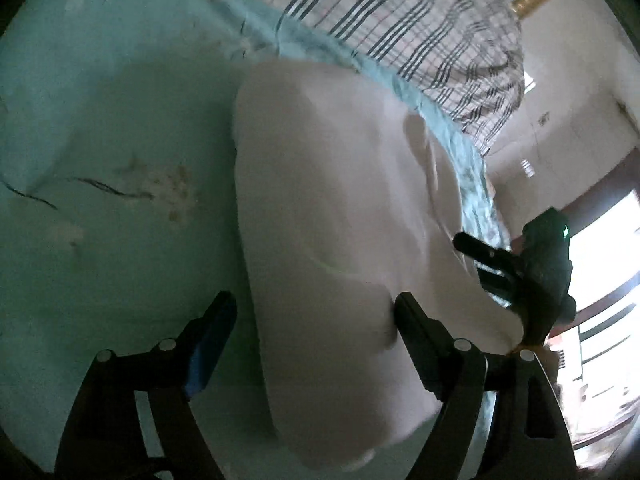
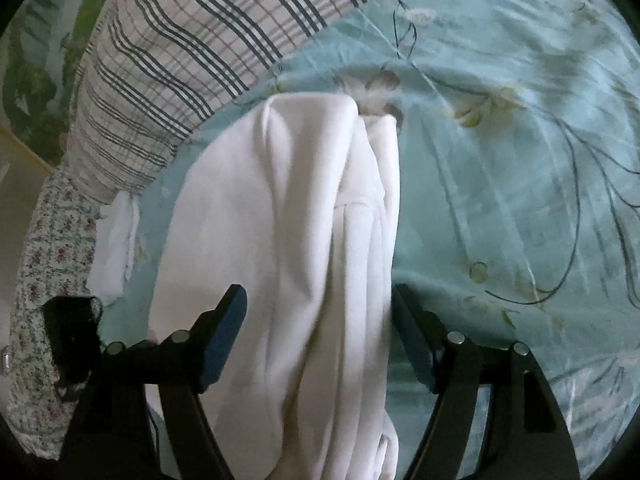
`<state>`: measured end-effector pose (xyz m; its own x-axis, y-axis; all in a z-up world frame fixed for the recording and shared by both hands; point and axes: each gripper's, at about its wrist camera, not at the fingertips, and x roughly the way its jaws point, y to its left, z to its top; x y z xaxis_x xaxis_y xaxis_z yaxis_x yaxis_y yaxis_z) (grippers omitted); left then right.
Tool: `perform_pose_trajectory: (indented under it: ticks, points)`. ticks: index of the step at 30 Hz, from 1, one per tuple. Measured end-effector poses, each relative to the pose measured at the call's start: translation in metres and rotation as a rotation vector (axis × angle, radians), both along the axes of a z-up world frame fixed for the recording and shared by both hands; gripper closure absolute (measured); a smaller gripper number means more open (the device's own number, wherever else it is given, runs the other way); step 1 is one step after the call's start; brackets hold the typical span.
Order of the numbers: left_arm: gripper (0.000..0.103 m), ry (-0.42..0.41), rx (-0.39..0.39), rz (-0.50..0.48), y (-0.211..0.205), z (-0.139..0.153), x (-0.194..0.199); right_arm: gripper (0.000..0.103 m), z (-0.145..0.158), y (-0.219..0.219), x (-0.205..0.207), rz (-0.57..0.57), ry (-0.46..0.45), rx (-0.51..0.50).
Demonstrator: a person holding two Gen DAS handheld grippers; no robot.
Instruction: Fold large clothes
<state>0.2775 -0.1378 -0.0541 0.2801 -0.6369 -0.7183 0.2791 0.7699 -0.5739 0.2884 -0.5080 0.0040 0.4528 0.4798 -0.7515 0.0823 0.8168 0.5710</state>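
Note:
A white garment [image 1: 340, 208] lies folded into a long strip on the light blue bedsheet [image 1: 120, 160]. My left gripper [image 1: 316, 312] is open, its jaws straddling the garment's left edge just above it. The right gripper [image 1: 488, 264] shows in the left wrist view at the garment's right edge. In the right wrist view the same white garment [image 2: 288, 220] runs lengthwise, with creases and a folded layer along its right side. My right gripper [image 2: 320, 304] is open, with the cloth between its jaws but not clamped.
A plaid blanket [image 2: 180, 40] is piled at the far side of the bed. A small white cloth [image 2: 116, 240] and a black item [image 2: 72, 328] lie left of the garment. A floral sheet [image 2: 44, 280] covers the bed's edge. A bright window [image 1: 600, 280] is at right.

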Motion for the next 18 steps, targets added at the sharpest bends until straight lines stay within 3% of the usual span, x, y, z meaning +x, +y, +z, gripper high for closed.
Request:
perform_pose_trajectory:
  ticks: [4, 6, 8, 9, 10, 11, 12, 13, 18]
  points:
    - [0.019, 0.059, -0.067, -0.021, -0.011, -0.020, 0.017, 0.029, -0.005, 0.004, 0.004, 0.015, 0.005, 0.018]
    - [0.022, 0.062, -0.049, -0.046, -0.021, -0.025, 0.022, 0.029, -0.008, 0.007, 0.006, 0.022, 0.014, 0.013]
    - [0.032, 0.034, -0.007, -0.068, -0.031, -0.024, 0.025, 0.041, -0.011, 0.012, 0.009, 0.033, 0.029, -0.017]
    - [0.036, 0.022, -0.003, -0.076, -0.034, -0.023, 0.024, 0.054, -0.012, 0.014, 0.010, 0.032, 0.043, -0.045]
    - [0.046, 0.013, -0.013, -0.081, -0.035, -0.021, 0.023, 0.065, -0.013, 0.015, 0.010, 0.026, 0.053, -0.045]
    - [0.054, 0.007, -0.018, -0.083, -0.034, -0.017, 0.022, 0.070, -0.014, 0.014, 0.010, 0.019, 0.063, -0.011]
    - [0.058, -0.006, -0.018, -0.085, -0.033, -0.012, 0.019, 0.077, -0.012, 0.015, 0.009, 0.011, 0.063, 0.002]
    - [0.062, -0.027, -0.013, -0.086, -0.030, -0.004, 0.013, 0.082, -0.005, 0.018, 0.006, 0.004, 0.049, 0.002]
    - [0.063, -0.097, -0.009, -0.080, -0.001, 0.031, -0.021, 0.085, 0.031, 0.049, -0.015, 0.043, -0.032, 0.011]
